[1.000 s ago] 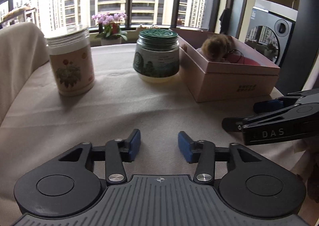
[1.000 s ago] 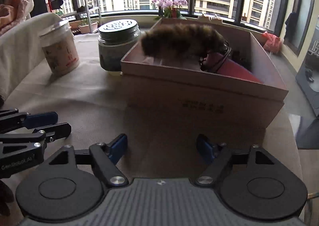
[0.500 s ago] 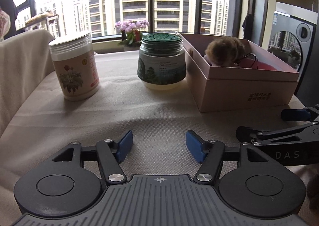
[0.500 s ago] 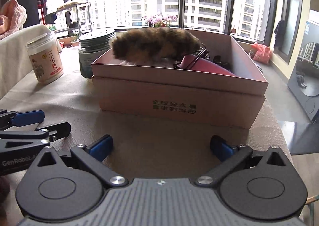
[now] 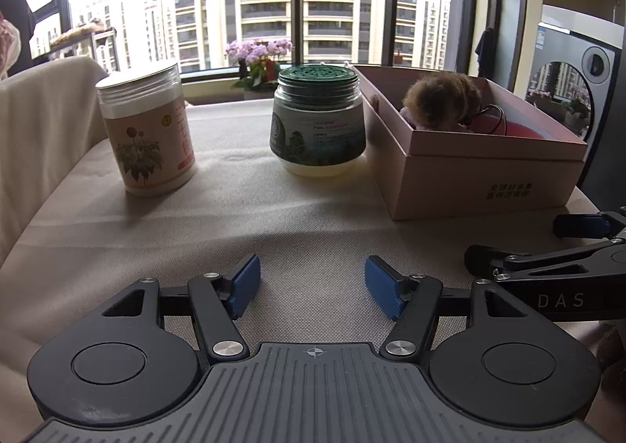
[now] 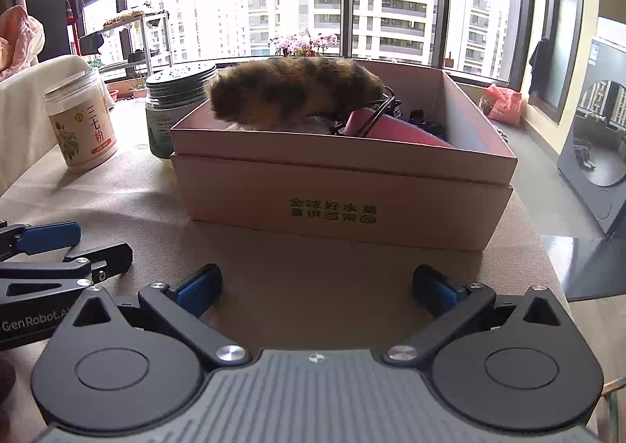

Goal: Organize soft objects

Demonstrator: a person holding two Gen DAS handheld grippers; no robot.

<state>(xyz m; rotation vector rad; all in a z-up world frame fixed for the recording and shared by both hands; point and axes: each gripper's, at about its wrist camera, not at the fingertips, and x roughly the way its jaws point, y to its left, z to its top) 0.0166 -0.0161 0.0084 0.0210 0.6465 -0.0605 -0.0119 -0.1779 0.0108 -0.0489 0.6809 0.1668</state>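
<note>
brown furry toy (image 6: pixel 293 90) in pink box (image 6: pixel 344 204) | left gripper (image 5: pixel 312 286) agape, empty | right gripper (image 6: pixel 316 288) agape, empty

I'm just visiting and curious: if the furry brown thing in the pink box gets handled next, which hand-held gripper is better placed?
Probably the right hand-held gripper: open, it points straight at the pink box holding the furry brown toy. The left hand-held gripper, also open, faces bare tablecloth and the jars.
</note>
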